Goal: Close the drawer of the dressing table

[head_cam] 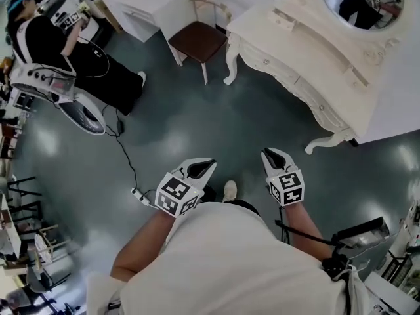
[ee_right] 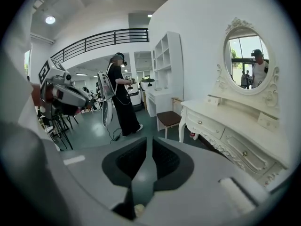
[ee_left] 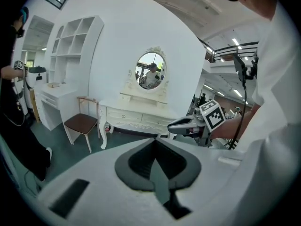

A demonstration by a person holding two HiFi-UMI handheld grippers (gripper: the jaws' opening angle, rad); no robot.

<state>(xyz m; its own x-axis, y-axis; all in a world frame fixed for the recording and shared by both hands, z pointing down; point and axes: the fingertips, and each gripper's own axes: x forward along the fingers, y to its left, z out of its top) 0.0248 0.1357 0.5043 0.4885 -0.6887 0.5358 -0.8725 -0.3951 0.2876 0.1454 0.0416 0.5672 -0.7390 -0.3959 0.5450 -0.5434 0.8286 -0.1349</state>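
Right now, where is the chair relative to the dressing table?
In the head view the chair stands at top centre, just left of the dressing table, between it and the white desk.

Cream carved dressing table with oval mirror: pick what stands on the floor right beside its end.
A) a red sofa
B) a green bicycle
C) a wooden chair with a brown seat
C: the wooden chair with a brown seat stands next to the cream carved dressing table.
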